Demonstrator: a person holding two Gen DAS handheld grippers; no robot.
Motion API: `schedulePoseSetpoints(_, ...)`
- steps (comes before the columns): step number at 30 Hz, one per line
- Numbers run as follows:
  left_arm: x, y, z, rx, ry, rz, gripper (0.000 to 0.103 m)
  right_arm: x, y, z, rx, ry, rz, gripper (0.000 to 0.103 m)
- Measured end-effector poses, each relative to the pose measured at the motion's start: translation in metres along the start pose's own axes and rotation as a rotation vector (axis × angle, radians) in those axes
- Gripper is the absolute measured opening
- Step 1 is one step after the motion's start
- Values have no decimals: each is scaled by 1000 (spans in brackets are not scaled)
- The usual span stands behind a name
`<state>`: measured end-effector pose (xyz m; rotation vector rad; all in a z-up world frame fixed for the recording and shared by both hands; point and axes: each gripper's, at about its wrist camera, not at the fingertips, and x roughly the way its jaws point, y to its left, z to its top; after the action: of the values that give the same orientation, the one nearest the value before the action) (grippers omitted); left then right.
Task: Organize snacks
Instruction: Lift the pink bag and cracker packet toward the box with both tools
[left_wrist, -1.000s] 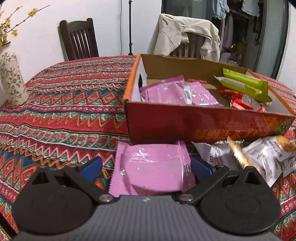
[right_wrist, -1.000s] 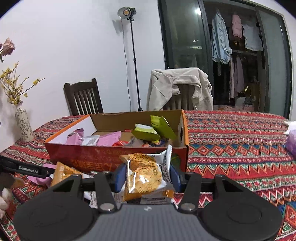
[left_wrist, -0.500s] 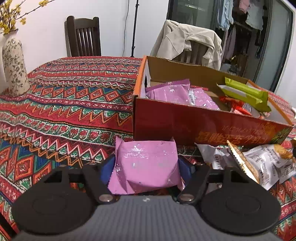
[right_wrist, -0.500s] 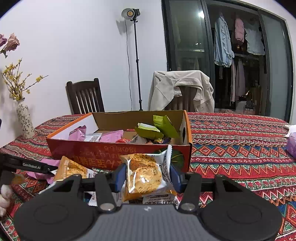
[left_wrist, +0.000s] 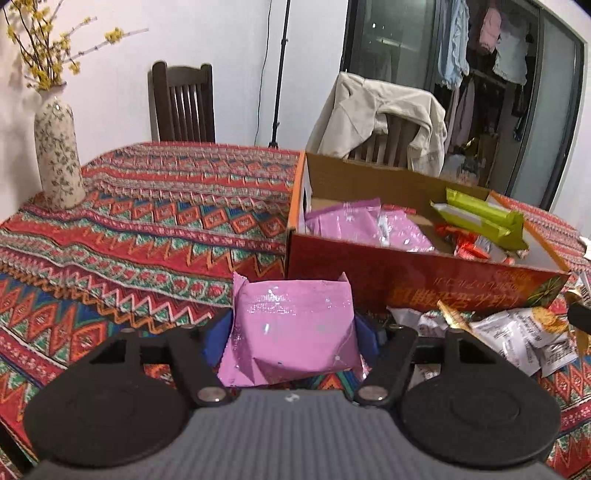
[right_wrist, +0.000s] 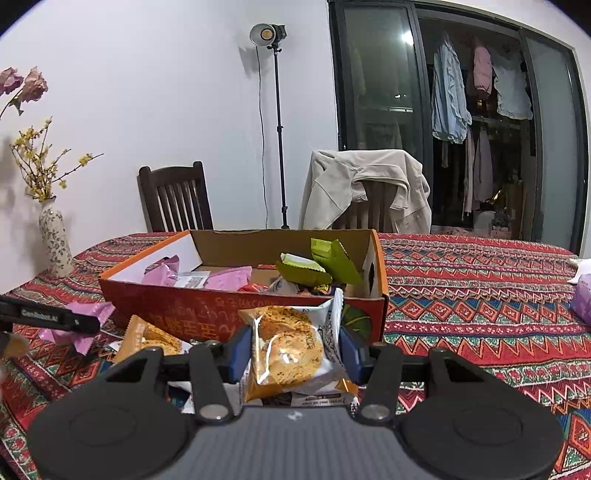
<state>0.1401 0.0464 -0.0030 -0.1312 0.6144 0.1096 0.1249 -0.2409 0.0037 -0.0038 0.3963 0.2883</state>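
A table under a red zigzag-patterned woven cloth (left_wrist: 155, 221) spreads ahead of both grippers, and on it, straight in front of them, sits an open red-and-orange cardboard box (left_wrist: 424, 280) whose near wall stands between each gripper and the snacks inside. Past the box a dark wooden slat-back chair (left_wrist: 183, 103) and a second chair draped with a beige jacket (left_wrist: 380, 118) stand at the far edge; a tall floral ceramic vase with yellow blossom twigs (left_wrist: 57, 147) stands far off to the left gripper's left. Inside the box, pink foil packets (left_wrist: 354, 225) lie at the left end and flat green packets (left_wrist: 480, 218) lean at the right end, with small red wrappers between them. Loose white-and-orange biscuit packets (left_wrist: 517, 332) lie on the cloth just right of the left gripper, against the box's foot. The left gripper (left_wrist: 291, 328) tilts downward toward the cloth, its jaws having just closed onto a pink foil snack packet (left_wrist: 291, 328), which the blue pads pinch on both sides; the packet stands roughly upright, its sealed end pointing toward the box. The right gripper (right_wrist: 293, 350) points shallowly downward at the box's right end and clamps a clear-and-orange packet of round biscuits (right_wrist: 291, 350), upright, long axis vertical.
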Motion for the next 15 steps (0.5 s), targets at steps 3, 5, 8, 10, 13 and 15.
schedulePoseSetpoints(3, -11, -2, 6, 5, -32, -8, 70, -5, 2, 6, -5, -14, 0, 50)
schedulePoseSetpoints(5, -19, -5, 13, 13, -58, -17, 70, -9, 2, 11, -7, -22, 0, 50)
schedulePoseSetpoints(8, -28, -11, 24, 27, -97, -33, 70, -13, 5, 22, -18, -39, -6, 50)
schedulePoseSetpoints(10, -33, -16, 30, 43, -115, -45, 70, -16, 6, 31, -27, -53, -9, 50)
schedulePoseSetpoints(13, -37, -24, 40, 67, -134, -60, 70, -17, 8, 43, -51, -67, -9, 50)
schedulePoseSetpoints(15, -36, -28, 48, 72, -142, -70, 70, -15, 9, 51, -57, -70, -7, 50)
